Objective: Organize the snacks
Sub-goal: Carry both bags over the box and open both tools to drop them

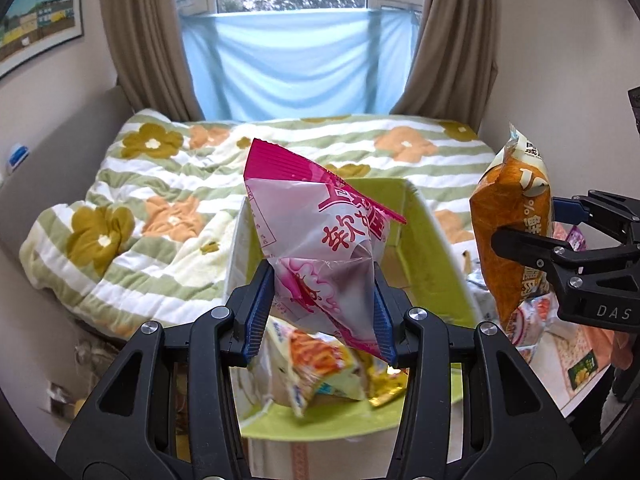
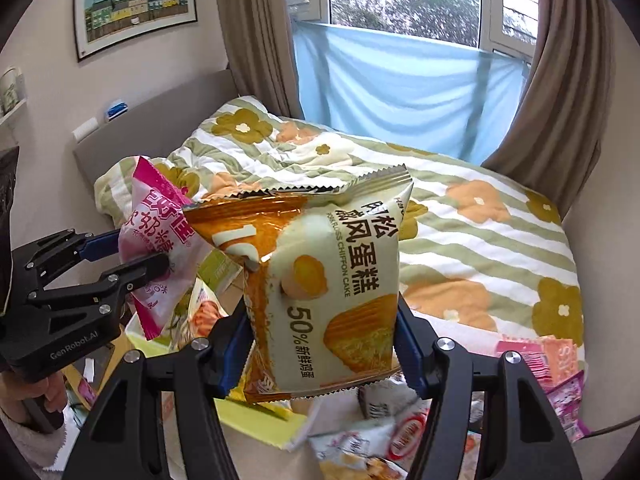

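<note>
My left gripper (image 1: 322,316) is shut on a pink and white snack bag (image 1: 320,248) and holds it above a green-lined cardboard box (image 1: 424,240). The box holds a yellow snack pack (image 1: 316,364) and other packets. My right gripper (image 2: 322,356) is shut on an orange and cream chiffon cake packet (image 2: 332,280), held upright above the table. The cake packet also shows at the right of the left wrist view (image 1: 510,232), beside the box. The pink bag (image 2: 156,240) and left gripper (image 2: 132,256) show at the left of the right wrist view.
Several loose snack packets (image 2: 376,436) lie on the table below the right gripper, with pink packs (image 2: 552,364) at the right. A bed with a flowered quilt (image 1: 180,208) lies behind the box. Curtains and a window stand at the back.
</note>
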